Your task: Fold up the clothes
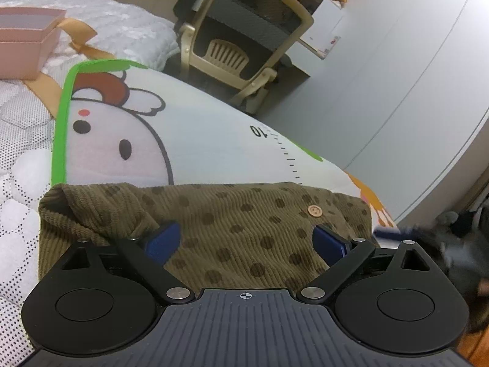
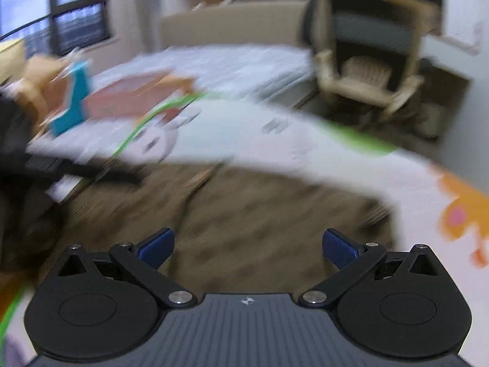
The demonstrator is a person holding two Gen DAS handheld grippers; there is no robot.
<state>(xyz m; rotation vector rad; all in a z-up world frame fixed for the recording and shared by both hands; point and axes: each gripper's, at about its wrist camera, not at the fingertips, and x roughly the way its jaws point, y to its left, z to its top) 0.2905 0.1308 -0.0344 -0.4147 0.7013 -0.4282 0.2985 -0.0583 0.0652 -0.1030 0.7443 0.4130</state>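
An olive corduroy garment (image 1: 238,229) with dark dots and a small wooden button (image 1: 315,211) lies folded on a white cartoon mat (image 1: 198,140) with a green border. My left gripper (image 1: 246,240) hovers just over the garment, open, its blue pads (image 1: 163,240) spread wide with nothing between them. In the blurred right wrist view the same brown garment (image 2: 244,214) spreads ahead of my right gripper (image 2: 247,244), which is also open and holds nothing. The other gripper shows as a blurred dark shape (image 1: 443,244) at the right edge of the left wrist view.
A pink box (image 1: 24,46) with tan ribbon sits on the white quilted bed (image 1: 122,27) at the far left. A beige and black office chair (image 1: 244,36) stands beyond the bed edge. A white wardrobe (image 1: 412,76) fills the right side.
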